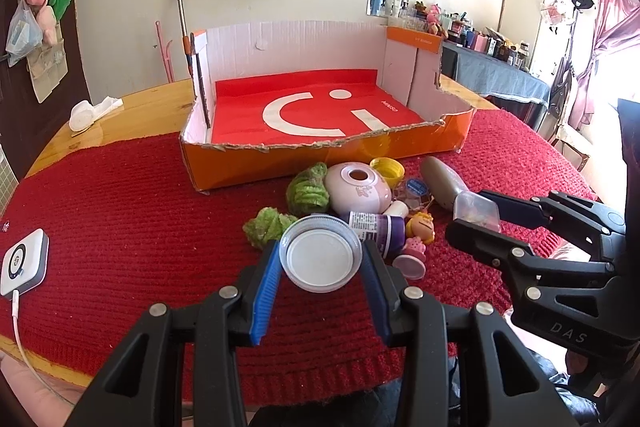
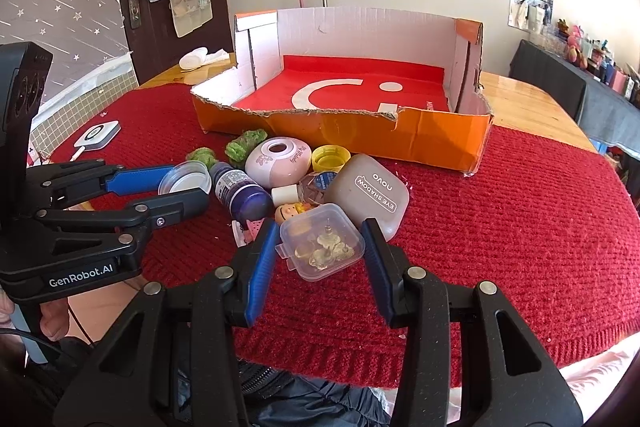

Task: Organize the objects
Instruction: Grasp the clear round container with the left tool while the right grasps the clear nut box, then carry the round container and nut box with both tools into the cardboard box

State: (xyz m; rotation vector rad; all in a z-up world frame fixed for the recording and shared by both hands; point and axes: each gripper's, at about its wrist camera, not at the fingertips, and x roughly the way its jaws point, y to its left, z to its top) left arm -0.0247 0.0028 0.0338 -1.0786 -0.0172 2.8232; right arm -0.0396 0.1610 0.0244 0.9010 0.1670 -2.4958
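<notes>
My left gripper (image 1: 322, 261) is shut on a round clear lid (image 1: 320, 253), also seen in the right wrist view (image 2: 186, 179). My right gripper (image 2: 320, 247) is shut on a small clear plastic box (image 2: 322, 241) with yellowish bits inside; it shows in the left wrist view (image 1: 476, 211). Behind them lies a pile: a pink oval case (image 1: 356, 191), a purple bottle (image 2: 240, 193), a yellow cap (image 2: 330, 158), a grey eye-shadow case (image 2: 366, 195), a small doll (image 1: 420, 227) and green scrunchies (image 1: 308, 189). The orange cardboard box (image 1: 304, 157) with a red bottom stands behind the pile, empty.
A red knitted mat (image 2: 500, 219) covers the wooden table (image 1: 132, 107). A white charger with a cable (image 1: 22, 263) lies at the left. A white cloth (image 1: 92, 111) lies at the far left table edge.
</notes>
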